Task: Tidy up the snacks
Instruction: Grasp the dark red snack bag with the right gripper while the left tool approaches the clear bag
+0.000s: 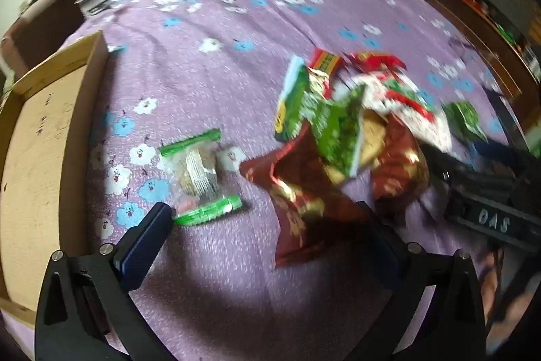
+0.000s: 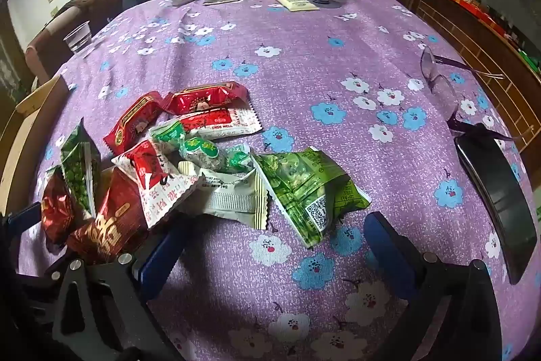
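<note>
Covering most of both views, a purple tablecloth with white and blue flowers lies under everything you work on. Along the left edge of the left wrist view sits a cardboard box, its flap raised at the upper left. At the right edge of the right wrist view lies a black phone, with glasses just above it.

Your snack pile fills the lower left of the right wrist view: red, white and green packets overlapping one another. A green packet with a square code lies at its right edge, centre frame. In the blurred left wrist view, a clear packet with green ends lies apart, left of the pile.

Your left gripper is spread wide and holds nothing. Your right gripper is also spread, just below the green packet.
</note>
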### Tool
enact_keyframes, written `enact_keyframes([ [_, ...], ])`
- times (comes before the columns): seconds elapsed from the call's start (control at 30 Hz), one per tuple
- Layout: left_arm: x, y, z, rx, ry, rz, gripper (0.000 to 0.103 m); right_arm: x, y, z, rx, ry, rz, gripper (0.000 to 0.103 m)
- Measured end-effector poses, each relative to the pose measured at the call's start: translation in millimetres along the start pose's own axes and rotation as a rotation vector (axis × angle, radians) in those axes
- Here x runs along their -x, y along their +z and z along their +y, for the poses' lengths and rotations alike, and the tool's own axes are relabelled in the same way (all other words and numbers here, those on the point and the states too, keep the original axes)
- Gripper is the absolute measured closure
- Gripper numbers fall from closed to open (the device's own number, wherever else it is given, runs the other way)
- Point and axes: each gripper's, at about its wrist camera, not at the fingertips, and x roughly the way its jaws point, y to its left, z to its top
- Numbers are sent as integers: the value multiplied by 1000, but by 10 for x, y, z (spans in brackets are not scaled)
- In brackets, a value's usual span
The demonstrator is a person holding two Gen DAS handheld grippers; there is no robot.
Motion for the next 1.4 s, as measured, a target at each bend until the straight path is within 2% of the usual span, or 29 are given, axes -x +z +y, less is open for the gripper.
enact_keyframes([
  [0.17,273,-238,17,-62,-60,-36,0,107,-74,-33,31,58,23,1],
  [0.33,504,-308,109,-75,-100,-122,1,340,-150,-200,-40,177,-7,9],
  [0.37,534,-325,171,-63,-112,-116,2,397,-166,-229,-58,194,-21,11],
  [0.4,557,-316,192,-66,-117,-111,6,451,-173,-254,-75,218,-30,12],
  [0.47,566,-325,245,-61,-129,-156,13,546,-168,-273,-97,276,-38,14],
  [0.5,570,-327,262,-48,-146,-171,21,587,-162,-275,-109,303,-48,16],
  [0.53,560,-318,276,-40,-159,-169,29,638,-154,-278,-125,337,-60,16],
  [0.57,563,-345,306,-10,-199,-155,31,684,-144,-268,-137,372,-66,16],
  [0.7,593,-323,375,-2,-195,-147,46,805,-83,-92,-103,474,-68,26],
  [0.77,626,-329,409,4,-189,-151,48,805,-56,38,-80,486,-44,34],
  [0.83,639,-333,448,1,-164,-153,48,753,-41,138,-77,501,-13,51],
  [0.9,639,-330,471,-2,-149,-154,48,650,-19,202,-97,499,33,57],
  [1.07,671,-344,514,5,-147,-167,48,401,50,236,-169,478,101,54],
  [1.23,647,-346,555,24,-151,-167,48,208,103,368,-165,442,150,54],
  [1.3,641,-340,563,32,-156,-161,48,122,102,449,-149,435,172,57],
  [1.33,643,-336,564,33,-157,-161,48,134,92,464,-135,420,159,62],
  [1.4,649,-326,569,36,-162,-162,48,187,58,518,-78,394,133,65],
])
